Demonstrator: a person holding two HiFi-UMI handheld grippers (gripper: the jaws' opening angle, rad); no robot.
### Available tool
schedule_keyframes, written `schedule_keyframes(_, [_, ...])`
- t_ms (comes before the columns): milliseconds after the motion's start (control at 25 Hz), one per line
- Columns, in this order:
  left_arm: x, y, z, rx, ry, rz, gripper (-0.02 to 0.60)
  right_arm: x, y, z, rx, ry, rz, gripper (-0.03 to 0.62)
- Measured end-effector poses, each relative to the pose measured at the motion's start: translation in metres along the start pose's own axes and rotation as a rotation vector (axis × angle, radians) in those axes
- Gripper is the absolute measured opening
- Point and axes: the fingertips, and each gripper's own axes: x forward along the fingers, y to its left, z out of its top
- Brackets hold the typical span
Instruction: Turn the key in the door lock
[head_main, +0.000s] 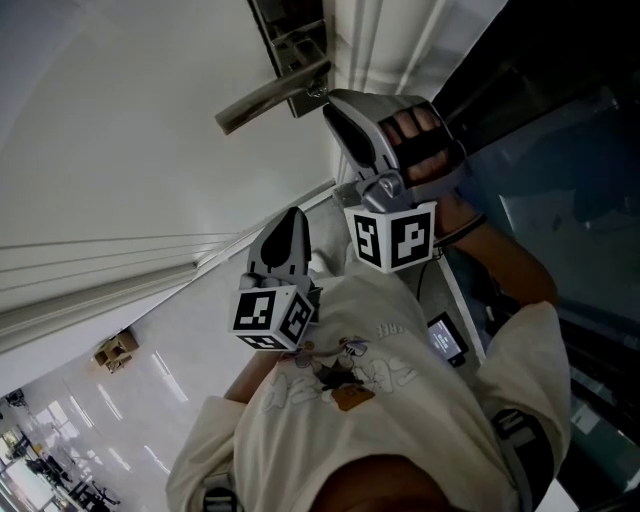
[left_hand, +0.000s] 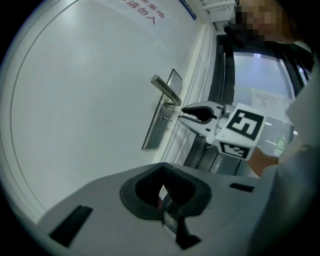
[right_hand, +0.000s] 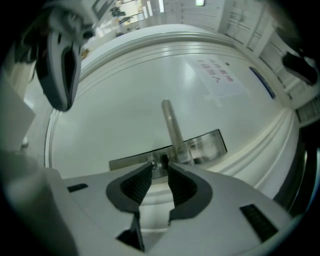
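The person wears a cream short-sleeved T-shirt (head_main: 420, 405) with a cartoon print, dark shoulder straps (head_main: 522, 440) and a black fingerless glove (head_main: 432, 152). The left gripper (head_main: 293, 218) and right gripper (head_main: 330, 105) share grey shells, black ribbed pads (right_hand: 134, 185) and white cubes (head_main: 392, 238) bearing black square markers.

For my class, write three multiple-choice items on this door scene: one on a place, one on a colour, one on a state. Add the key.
1. Where does the right gripper point?
A. at the lock plate by the door handle
B. at the floor
C. at a window

2. What colour is the door?
A. red
B. white
C. black

3. How do the right gripper's jaws stand?
A. shut on the handle
B. shut on a cloth
C. apart, the pads pressing on nothing

Key: 1 A, the plate lies just beyond its jaw tips. 2 B, the panel is plain white. 3 C, a clear gap shows between the ribbed pads.
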Motion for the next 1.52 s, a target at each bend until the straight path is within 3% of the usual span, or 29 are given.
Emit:
schedule_keyframes(120, [-0.001,0.0,-0.001,-0.007,0.002,0.002,0.006,-0.031,-0.022,0.003,0.308,-0.056,0.005,0.067])
schedule_keyframes(240, [0.0,-0.004,0.001,-0.009,-0.004,-0.008,0.006,-0.059,-0.035,0.01,0.559,-0.144,-0.063,0.026])
schedule_keyframes(320, [0.003,-0.007,0.004,0.0,-0.011,-0.03,0.006,-0.071,-0.036,0.014,0.677,-0.189,-0.109,0.012])
schedule_keyframes(520, [0.004,-0.015,0.003,-0.001,-0.012,-0.056,0.006,-0.088,-0.019,0.015,0.954,-0.214,-0.105,0.006])
schedule_keyframes(720, [0.005,-0.014,0.004,-0.001,-0.022,-0.051,0.006,-0.083,0.01,0.002,1.174,-0.169,-0.012,0.006])
schedule_keyframes(1120, [-0.001,-0.001,0.008,0.009,-0.034,-0.02,0.006,-0.068,0.069,0.003,1.356,-0.091,0.131,0.006])
schedule_keyframes(1320, [-0.007,-0.005,0.001,-0.002,0.004,-0.019,0.006,-0.073,0.084,0.002,1.428,-0.057,0.189,0.006])
schedule_keyframes(1520, [0.008,-0.006,0.021,0.035,-0.06,-0.032,0.006,-0.051,0.078,-0.007,1.413,-0.106,0.217,0.006])
